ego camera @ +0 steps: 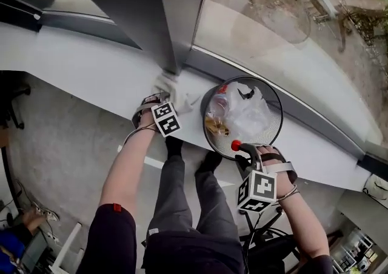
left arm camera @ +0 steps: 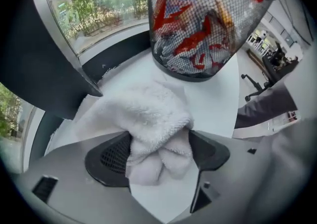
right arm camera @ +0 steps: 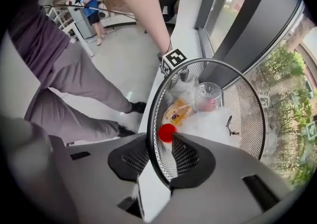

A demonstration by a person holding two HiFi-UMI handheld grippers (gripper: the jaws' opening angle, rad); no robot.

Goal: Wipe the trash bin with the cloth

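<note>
Head view: cloth gripped, bin straddled, no wiping contact yet.

Left gripper (left arm camera: pixel 158 151) is pinching the white fluffy terry cloth (left arm camera: pixel 141 114), which sits bunched on the white bench (left arm camera: pixel 218 104) just beside the black round wire-mesh trash bin (left arm camera: pixel 198 25); no contact evident. Right gripper (right arm camera: pixel 161 156) has its jaws spread with the bin's rim passing between them, one jaw inside and one outside, and the pads don't look clamped. The bin stands upright at the bench edge, full of rubbish. My read: task barely started, with the whole mesh wall and rim left to wipe.
</note>
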